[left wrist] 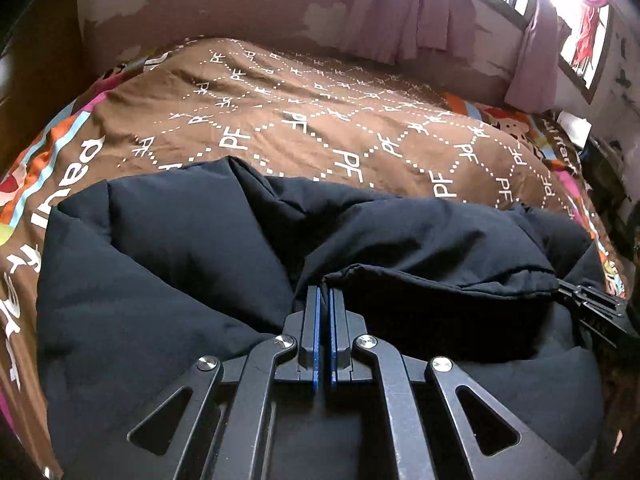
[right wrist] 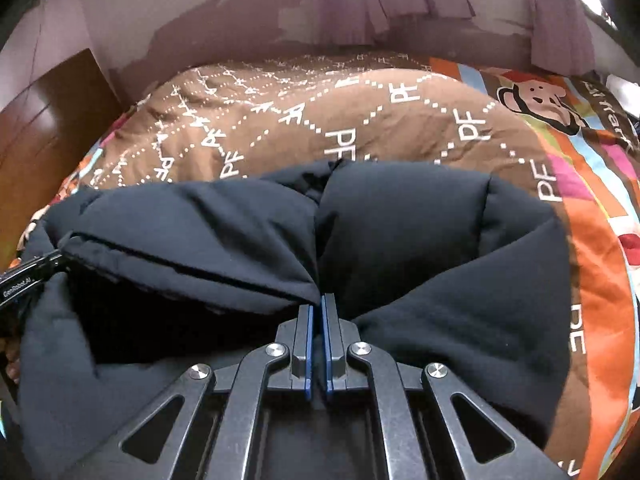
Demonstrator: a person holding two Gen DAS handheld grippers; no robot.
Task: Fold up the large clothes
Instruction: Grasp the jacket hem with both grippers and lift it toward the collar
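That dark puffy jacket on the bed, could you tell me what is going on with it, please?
A person is folding a dark navy padded jacket on a bed with a brown patterned quilt cover, using two handheld grippers. The left gripper and the right gripper each have their jaws shut on a fold of the jacket's near edge. The jacket lies bunched across the near side of the bed. Each gripper also shows at the edge of the other's view, gripping the same edge.

The dark navy jacket is matt, puffy padded cloth. Under it, the bedspread is soft printed brown cloth, lightly creased. Each tool is matt black metal with shiny silver rivets and blue pads. At 9 o'clock, glossy wooden furniture.
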